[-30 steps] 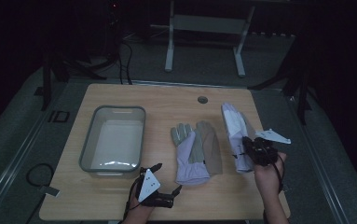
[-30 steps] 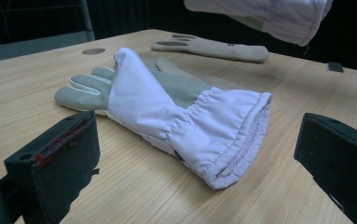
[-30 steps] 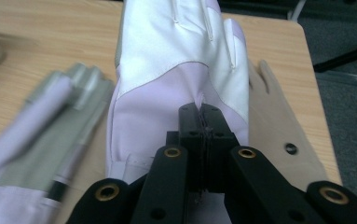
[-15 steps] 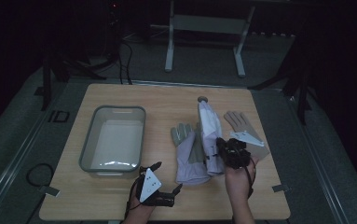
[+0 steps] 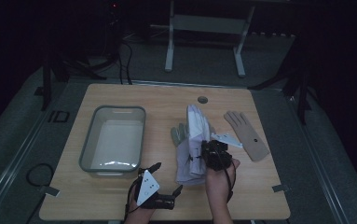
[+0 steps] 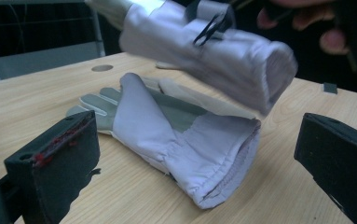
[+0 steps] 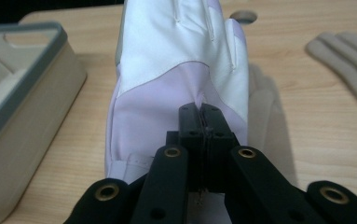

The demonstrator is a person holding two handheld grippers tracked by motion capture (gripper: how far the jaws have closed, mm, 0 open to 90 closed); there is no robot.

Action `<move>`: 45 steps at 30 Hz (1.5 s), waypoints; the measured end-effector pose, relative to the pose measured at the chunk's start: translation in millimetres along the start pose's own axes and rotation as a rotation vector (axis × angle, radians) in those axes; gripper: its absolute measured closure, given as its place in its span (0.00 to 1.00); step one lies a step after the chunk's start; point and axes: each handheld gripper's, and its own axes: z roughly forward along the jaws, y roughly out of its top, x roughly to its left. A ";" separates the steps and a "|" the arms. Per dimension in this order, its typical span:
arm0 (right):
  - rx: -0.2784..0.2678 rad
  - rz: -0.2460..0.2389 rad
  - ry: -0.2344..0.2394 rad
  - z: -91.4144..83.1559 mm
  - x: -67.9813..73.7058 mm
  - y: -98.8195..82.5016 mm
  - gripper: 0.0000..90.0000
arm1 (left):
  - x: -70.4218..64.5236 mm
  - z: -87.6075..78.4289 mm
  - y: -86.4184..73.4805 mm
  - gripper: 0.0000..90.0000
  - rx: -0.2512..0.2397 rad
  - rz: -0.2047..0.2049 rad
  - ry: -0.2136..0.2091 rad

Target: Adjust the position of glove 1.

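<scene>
Lilac fabric of one glove [image 5: 195,135] is pinched in the clenched right hand-held gripper [image 5: 212,151] and held above its mate [image 6: 176,140] at mid-tabletop, stacking judged unfinished, while the left hand-held gripper [image 5: 160,186] rests released near the front edge.

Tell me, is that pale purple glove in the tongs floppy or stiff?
Probably floppy: the carried glove hangs by a pinch of fabric in the right tongs. Likely light, since that pinch lifts it. The second glove lies creased on the table, so pushing would likely bunch it.
</scene>
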 end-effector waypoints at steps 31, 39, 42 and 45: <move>0.084 -0.230 0.119 38.5 3.5 -20.5 0.54 | 11.0 6.3 -11.7 0.00 0.064 -0.038 -0.048; 0.124 -0.302 0.191 40.5 -15.4 -7.6 0.42 | 9.7 8.2 -15.9 0.00 0.099 -0.048 -0.077; 0.076 -0.338 0.191 36.1 -25.5 -2.6 0.39 | 8.4 7.5 -16.7 0.00 0.097 -0.033 -0.073; 0.070 -0.373 0.247 32.7 -35.0 3.4 0.22 | 6.9 9.7 -18.2 0.00 0.118 -0.022 -0.092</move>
